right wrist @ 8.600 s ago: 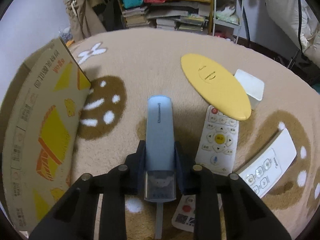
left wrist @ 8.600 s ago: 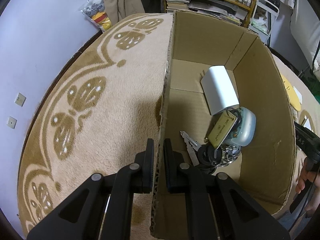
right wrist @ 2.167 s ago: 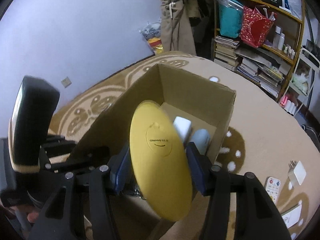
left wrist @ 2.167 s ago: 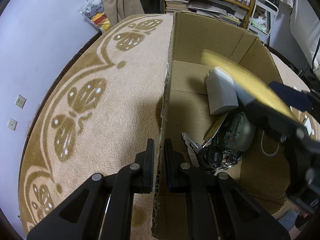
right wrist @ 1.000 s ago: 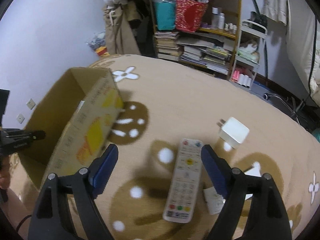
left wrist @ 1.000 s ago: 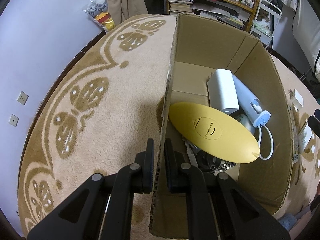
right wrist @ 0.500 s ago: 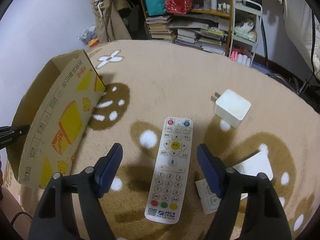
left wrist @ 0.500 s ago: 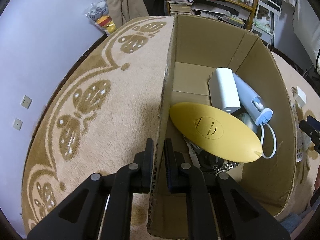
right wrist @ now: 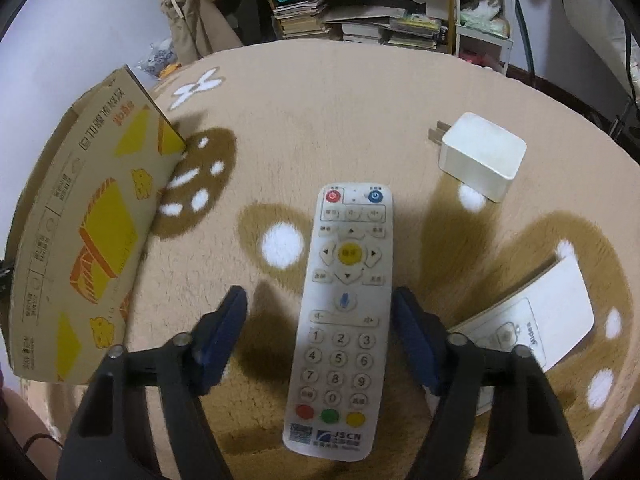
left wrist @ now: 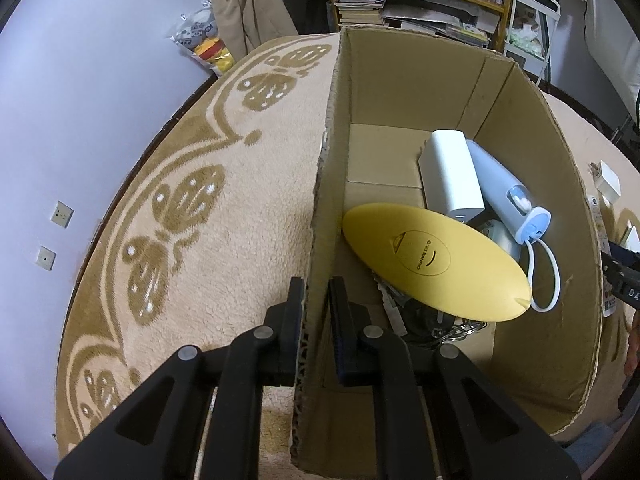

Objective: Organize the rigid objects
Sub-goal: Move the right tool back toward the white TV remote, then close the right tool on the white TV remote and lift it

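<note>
My left gripper (left wrist: 315, 292) is shut on the near wall of the cardboard box (left wrist: 324, 184), one finger inside and one outside. In the box lie a yellow oval case (left wrist: 432, 258), a white power bank (left wrist: 452, 178), a light blue device (left wrist: 504, 196) with a white loop cord, and keys partly hidden under the case. My right gripper (right wrist: 320, 300) is open, its fingers on either side of a white JSCN remote (right wrist: 344, 312) lying on the carpet. The box (right wrist: 84, 240) stands to its left.
A white charger plug (right wrist: 480, 156) lies on the carpet beyond the remote to the right. A second white remote (right wrist: 536, 320) lies at the right beside my right finger. Shelves with books and bags stand at the back of the room. A wall runs along the left.
The right gripper let go of the yellow case into the box, swung back to the carpet and came down open around the white JSCN remote. The left gripper stayed clamped on the box wall.
</note>
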{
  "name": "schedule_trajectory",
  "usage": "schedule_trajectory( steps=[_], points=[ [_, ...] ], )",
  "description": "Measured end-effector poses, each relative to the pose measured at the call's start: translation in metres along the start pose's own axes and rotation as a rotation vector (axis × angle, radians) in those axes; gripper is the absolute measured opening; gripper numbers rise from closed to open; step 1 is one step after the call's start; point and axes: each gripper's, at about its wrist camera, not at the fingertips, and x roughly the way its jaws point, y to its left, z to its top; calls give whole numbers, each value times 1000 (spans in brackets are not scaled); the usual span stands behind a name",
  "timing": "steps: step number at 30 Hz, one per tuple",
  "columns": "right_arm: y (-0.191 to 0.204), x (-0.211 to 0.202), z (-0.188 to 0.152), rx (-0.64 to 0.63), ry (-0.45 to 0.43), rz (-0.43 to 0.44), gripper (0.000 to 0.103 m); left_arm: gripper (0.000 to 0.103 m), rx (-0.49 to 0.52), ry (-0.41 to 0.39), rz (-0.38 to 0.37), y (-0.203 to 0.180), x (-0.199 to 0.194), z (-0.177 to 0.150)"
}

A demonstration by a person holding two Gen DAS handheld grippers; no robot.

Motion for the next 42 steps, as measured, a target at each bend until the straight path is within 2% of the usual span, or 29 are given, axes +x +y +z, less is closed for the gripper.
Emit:
schedule_trajectory(
  steps=[5, 7, 21, 33, 35, 38, 42],
  points=[
    [4, 1, -5, -20, -6, -73, 49, 12, -1, 0, -2, 0, 0, 0],
    [2, -1, -5, -5, -10, -92, 46, 12, -2, 0, -3, 0, 0, -1],
    [22, -6, -15, -50, -56, -157, 45, 12, -14, 5, -16, 1, 0, -3],
    [40, -16, -9, -80, -97, -141, 44, 12, -6, 5, -8, 1, 0, -3],
    [42, -22, -7, -62, -114, -151, 44, 12, -7, 6, -9, 0, 0, -2],
    [45, -34, -2, -41, -136, -121, 44, 12, -12, 10, -10, 1, 0, -1],
    [57, -50, 8, -77, -162, -109, 44, 12, -9, 10, -7, 1, -1, -1]
  ],
)
